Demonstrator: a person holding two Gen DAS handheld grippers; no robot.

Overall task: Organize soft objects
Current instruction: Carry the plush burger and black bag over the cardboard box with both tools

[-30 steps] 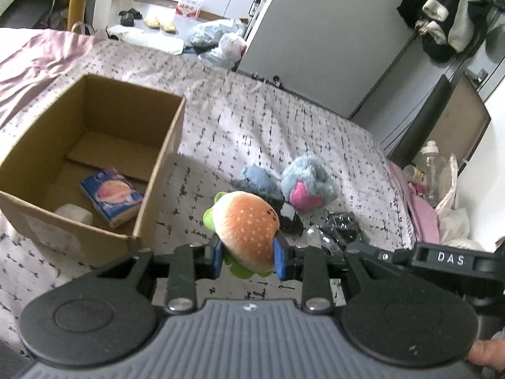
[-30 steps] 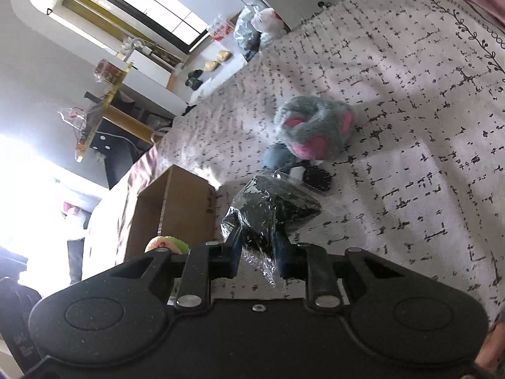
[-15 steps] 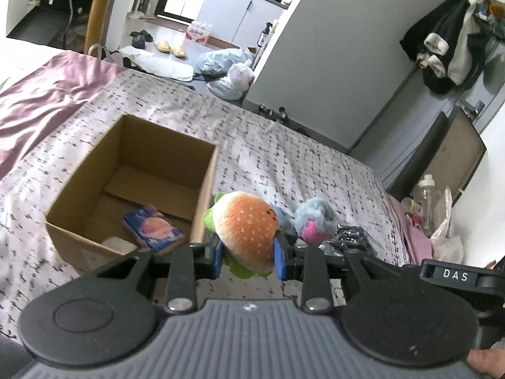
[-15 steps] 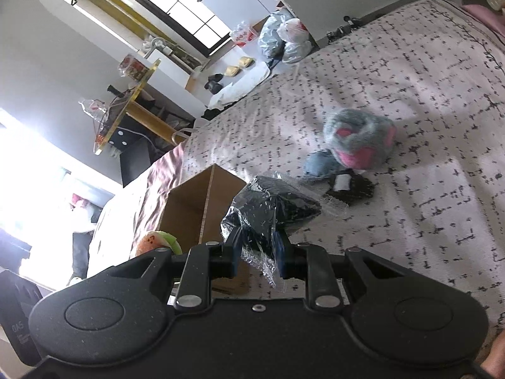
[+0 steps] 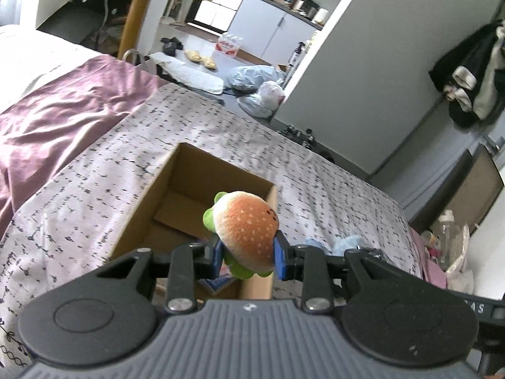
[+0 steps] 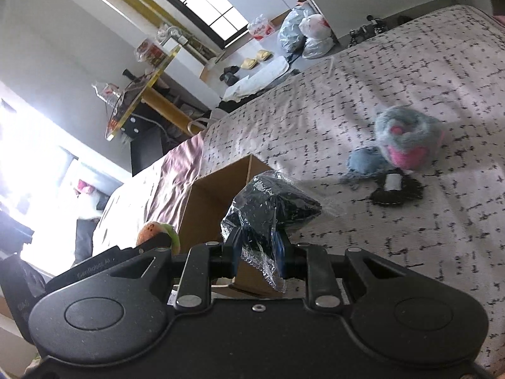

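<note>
My left gripper (image 5: 249, 260) is shut on a plush hamburger toy (image 5: 244, 227) with a tan bun and green lettuce rim, held in the air over the near right corner of an open cardboard box (image 5: 164, 189) on the bed. My right gripper (image 6: 257, 254) is shut on a dark fabric bundle in clear plastic wrap (image 6: 271, 205), held above the bed beside the same cardboard box (image 6: 214, 202). The hamburger toy (image 6: 156, 232) and part of the left gripper show at the left of the right wrist view.
On the patterned bedspread (image 6: 410, 72) lie a grey and pink plush (image 6: 407, 139), a blue plush (image 6: 363, 164) and a small black item with a white label (image 6: 394, 189). A blue packet (image 5: 217, 281) lies inside the box. A purple quilt (image 5: 63, 107) covers the left of the bed.
Both grippers rose and moved toward the box with their loads. In the left wrist view the box slid from the left to under the hamburger toy. The plush toys on the bed fell behind.
</note>
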